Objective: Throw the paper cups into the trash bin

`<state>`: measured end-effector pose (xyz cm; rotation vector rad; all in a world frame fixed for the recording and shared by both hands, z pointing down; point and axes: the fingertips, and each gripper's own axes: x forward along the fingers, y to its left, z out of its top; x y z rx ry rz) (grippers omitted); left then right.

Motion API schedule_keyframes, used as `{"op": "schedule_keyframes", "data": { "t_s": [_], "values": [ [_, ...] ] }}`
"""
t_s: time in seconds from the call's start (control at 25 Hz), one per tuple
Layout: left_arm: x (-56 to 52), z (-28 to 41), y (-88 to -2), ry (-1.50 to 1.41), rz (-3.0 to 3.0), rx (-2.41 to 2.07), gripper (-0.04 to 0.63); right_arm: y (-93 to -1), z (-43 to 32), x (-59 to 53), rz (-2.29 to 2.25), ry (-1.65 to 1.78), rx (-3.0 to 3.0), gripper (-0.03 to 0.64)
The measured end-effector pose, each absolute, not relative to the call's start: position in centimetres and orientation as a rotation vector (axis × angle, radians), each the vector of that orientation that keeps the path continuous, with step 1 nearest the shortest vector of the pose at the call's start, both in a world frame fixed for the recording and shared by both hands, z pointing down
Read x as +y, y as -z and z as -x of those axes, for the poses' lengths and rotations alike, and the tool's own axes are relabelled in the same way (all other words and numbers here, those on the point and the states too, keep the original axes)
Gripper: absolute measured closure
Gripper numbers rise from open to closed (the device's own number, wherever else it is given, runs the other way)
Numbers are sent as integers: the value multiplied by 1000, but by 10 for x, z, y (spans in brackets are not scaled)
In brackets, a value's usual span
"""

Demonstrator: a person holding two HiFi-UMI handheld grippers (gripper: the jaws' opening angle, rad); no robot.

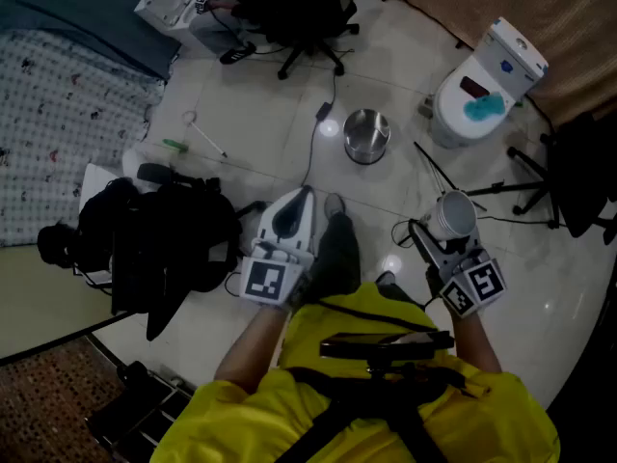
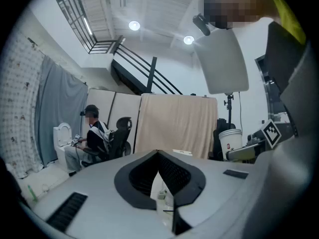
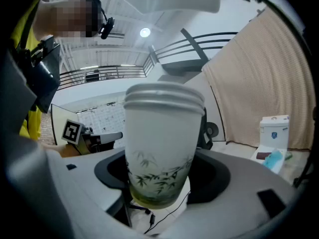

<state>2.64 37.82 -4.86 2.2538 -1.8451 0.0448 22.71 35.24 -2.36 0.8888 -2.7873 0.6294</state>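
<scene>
A white paper cup with a green bamboo print stands upright between the jaws of my right gripper, which is shut on it. In the right gripper view the cup fills the middle, and the right gripper grips its lower half from both sides. My left gripper is shut with nothing in it and points forward over the floor. Its jaws meet in the left gripper view, where the held cup shows at the right. A round metal trash bin stands on the tiled floor ahead, between the two grippers.
A white toilet with a teal cloth stands at the far right, another toilet at the far left. An office chair is at the back, a black bag at the left. Cables cross the floor. A seated person is in the distance.
</scene>
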Motion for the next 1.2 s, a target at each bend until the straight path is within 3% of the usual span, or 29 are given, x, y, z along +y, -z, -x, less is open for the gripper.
{"op": "schedule_keyframes", "data": {
  "t_s": [0.24,0.4,0.72,0.92,1.2],
  "values": [
    [216,33,-1,-140,-2343,-1727,603,-18,-152,205,-954,-634,-2758,298],
    [147,47,-62,-207,-2346,-1654,603,-94,-121,132,-937,-721,-2658,298],
    [43,77,-300,-305,-2179,-1676,603,-443,-61,-16,-770,-717,-2374,298],
    [45,82,-431,-324,-2054,-1662,603,-669,-42,-15,-660,-806,-2119,298],
    [29,79,-554,-390,-1990,-1646,603,-808,-29,-9,-530,-731,-1942,296]
  ]
}}
